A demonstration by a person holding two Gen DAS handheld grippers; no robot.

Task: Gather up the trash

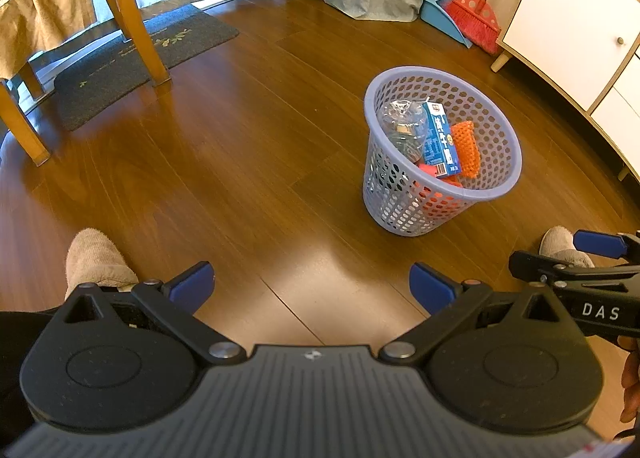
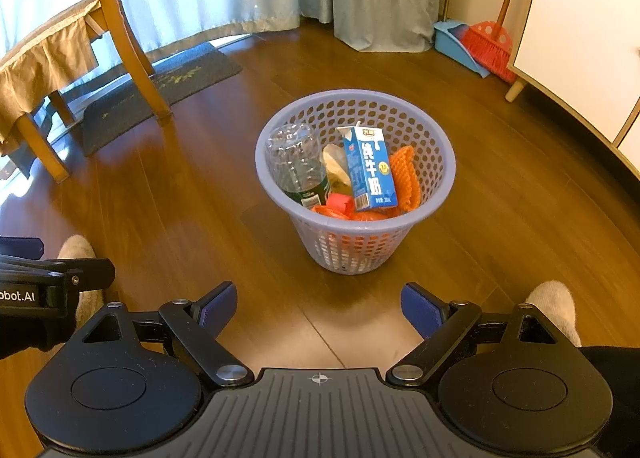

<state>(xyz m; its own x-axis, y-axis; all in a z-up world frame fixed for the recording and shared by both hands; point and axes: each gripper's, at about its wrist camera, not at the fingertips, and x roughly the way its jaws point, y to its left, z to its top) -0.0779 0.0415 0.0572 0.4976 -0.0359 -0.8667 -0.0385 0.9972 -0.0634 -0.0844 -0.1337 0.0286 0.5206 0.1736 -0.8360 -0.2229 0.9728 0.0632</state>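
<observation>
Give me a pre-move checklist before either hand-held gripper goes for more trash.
1. Left hand-held gripper open and empty: ok.
2. Right hand-held gripper open and empty: ok.
3. Basket upright on the floor: ok.
4. Bottle, milk carton and orange netting inside the basket: ok.
5. Loose trash left on the visible floor: none seen, ok.
6. Trash outside these views: cannot tell.

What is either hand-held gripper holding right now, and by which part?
Nothing. The left hand-held gripper and right hand-held gripper are both open and empty above bare floor.
</observation>
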